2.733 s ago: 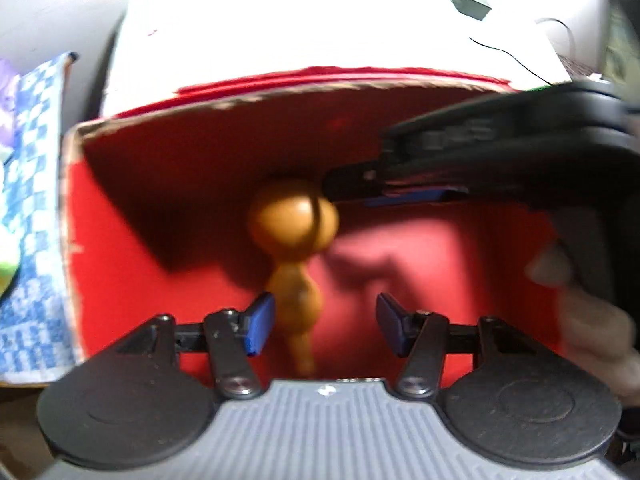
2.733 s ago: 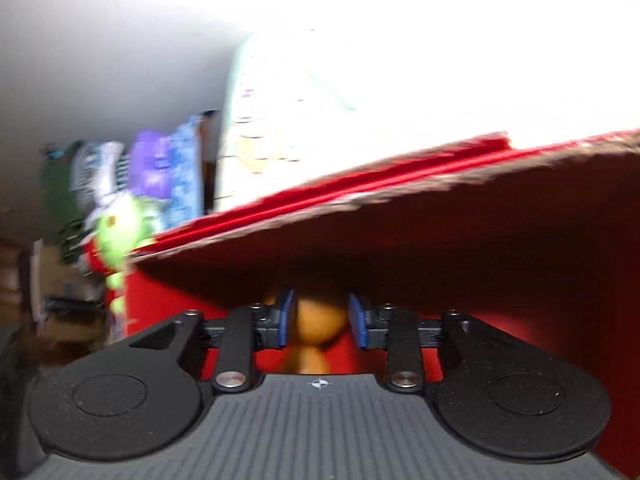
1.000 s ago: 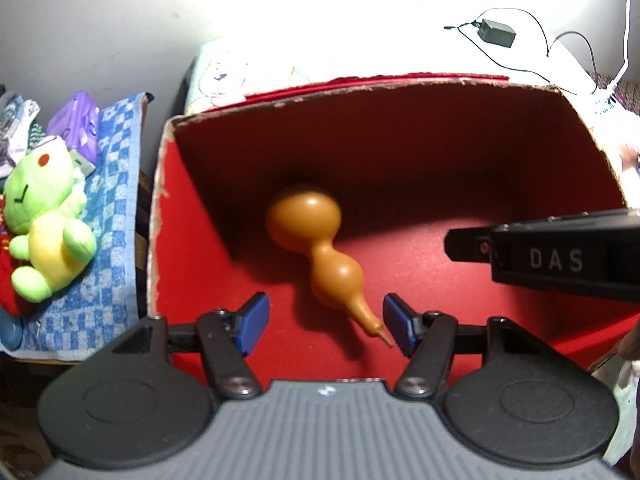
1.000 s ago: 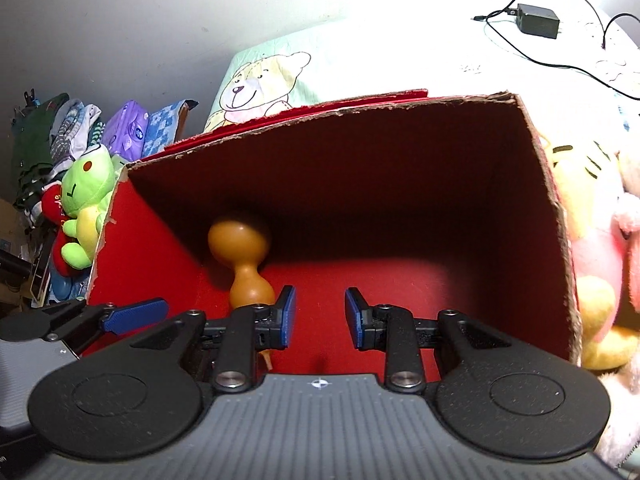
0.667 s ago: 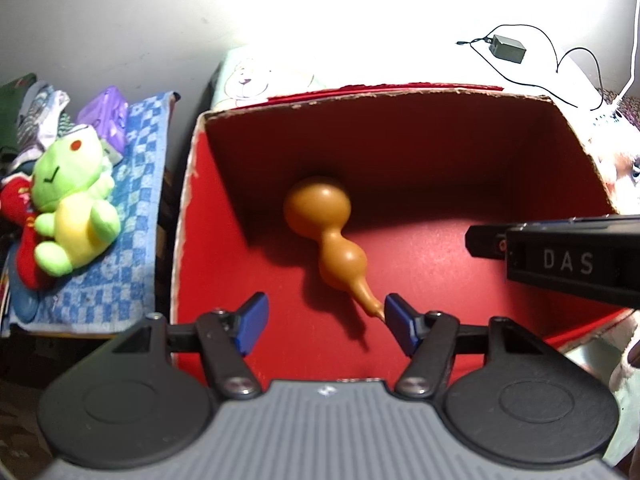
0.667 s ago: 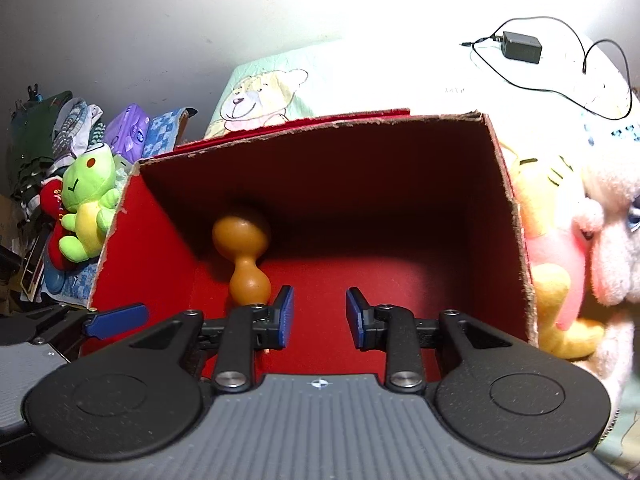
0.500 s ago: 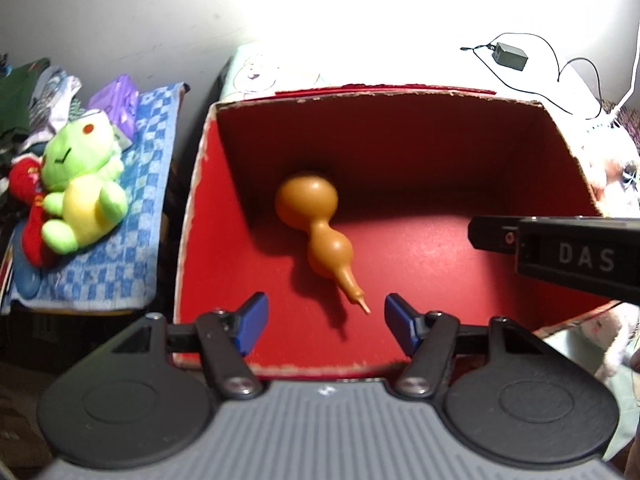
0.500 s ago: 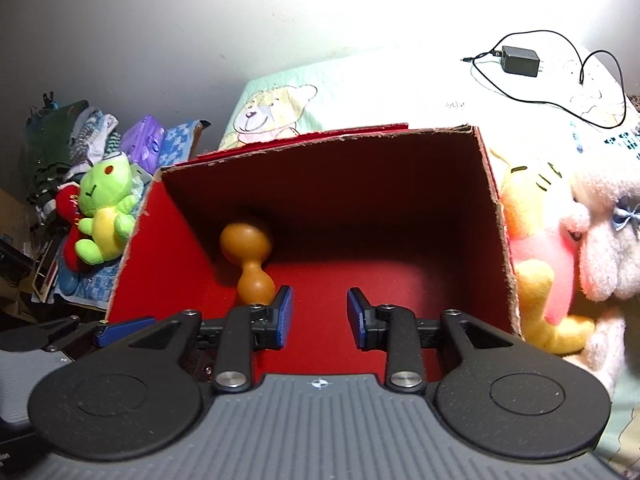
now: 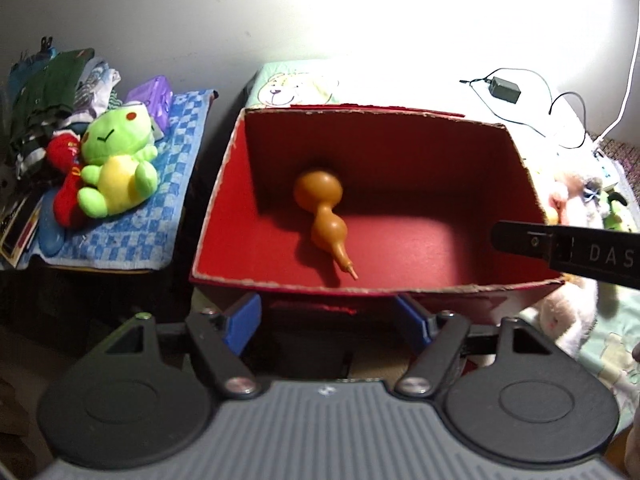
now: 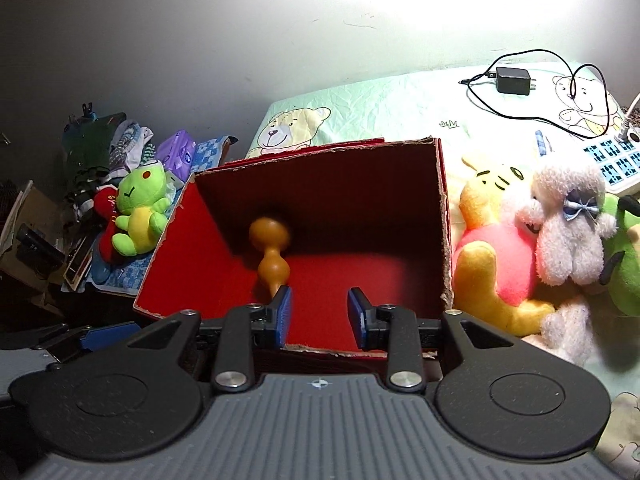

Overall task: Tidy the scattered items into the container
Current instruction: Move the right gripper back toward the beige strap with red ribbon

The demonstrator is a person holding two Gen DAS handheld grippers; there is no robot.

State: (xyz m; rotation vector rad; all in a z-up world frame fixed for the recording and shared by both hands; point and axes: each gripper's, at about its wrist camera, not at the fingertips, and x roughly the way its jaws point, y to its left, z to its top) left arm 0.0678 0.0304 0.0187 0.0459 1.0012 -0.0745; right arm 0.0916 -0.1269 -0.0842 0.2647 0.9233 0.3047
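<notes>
Inside, one gourd [image 9: 320,212] in one red box [image 9: 224,184], two claws, left [image 9: 330,326] and right [image 10: 320,316], both agape, empty.

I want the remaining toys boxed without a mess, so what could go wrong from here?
The orange gourd-shaped toy lies loose across the floor of the red cardboard box; a plush dropped in could land on its thin stem. The yellow bear plush, white fluffy plush and green plush at the edge press together, so lifting one may drag another along.
</notes>
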